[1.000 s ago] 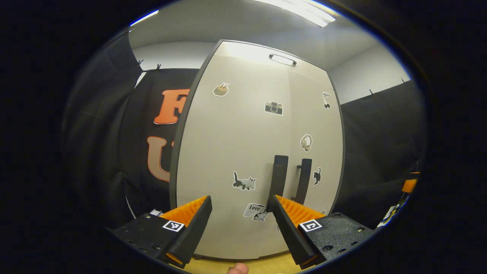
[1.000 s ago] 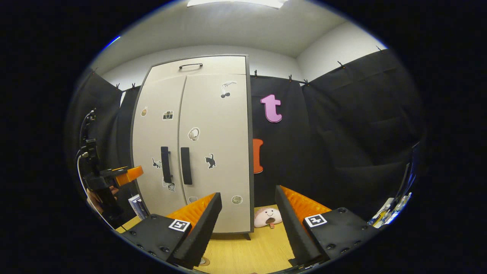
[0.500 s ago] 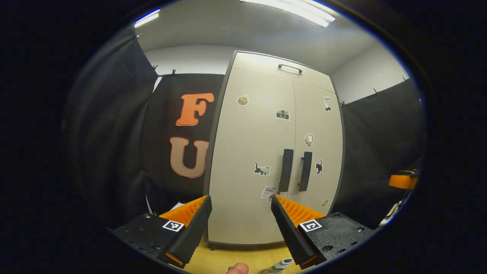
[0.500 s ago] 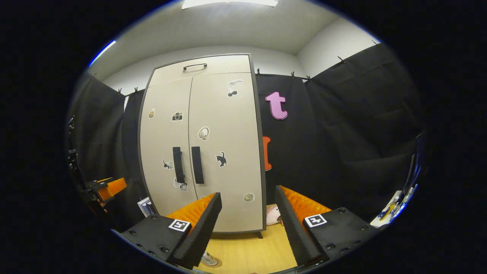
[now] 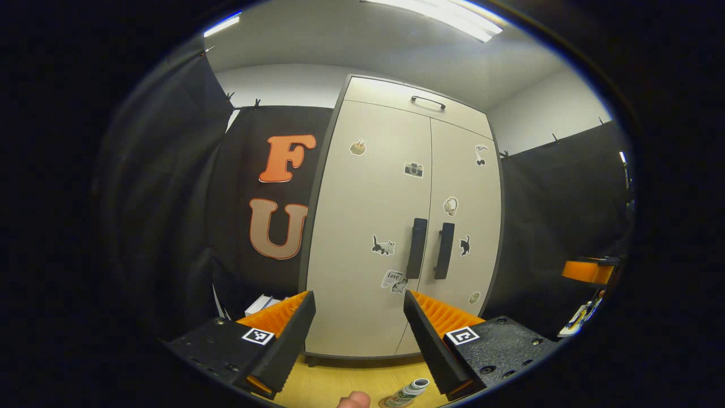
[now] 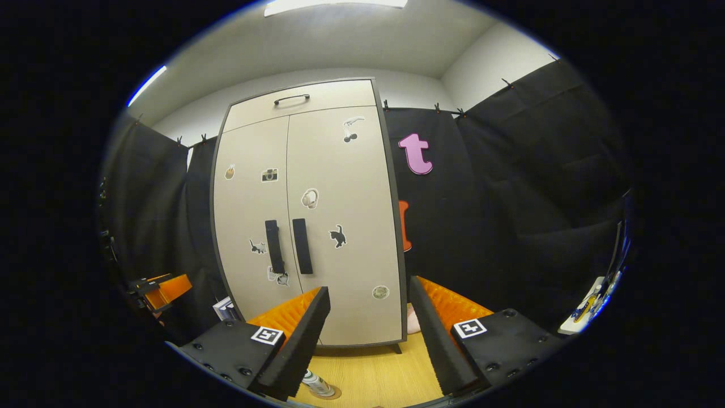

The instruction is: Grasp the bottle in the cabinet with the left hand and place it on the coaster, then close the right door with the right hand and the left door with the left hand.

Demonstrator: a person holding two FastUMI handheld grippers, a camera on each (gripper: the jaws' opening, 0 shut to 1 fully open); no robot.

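I am holding both hand-held grippers back from the cabinet (image 5: 396, 226), because its 2 doors are sitting flush, so the closing looks done. My left hand-held gripper (image 5: 357, 340) is spread wide, pinching nothing. My right hand-held gripper (image 6: 368, 334) is spread and empty too. The bottle (image 6: 317, 385) is standing on the coaster (image 6: 331, 392) on the wooden counter (image 6: 374, 374), at 6 o'clock below the left door handle (image 6: 273, 246).

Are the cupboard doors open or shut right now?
Shut. Both doors lie flush, edges meeting down the middle, the two handles side by side; nothing of the inside shows.
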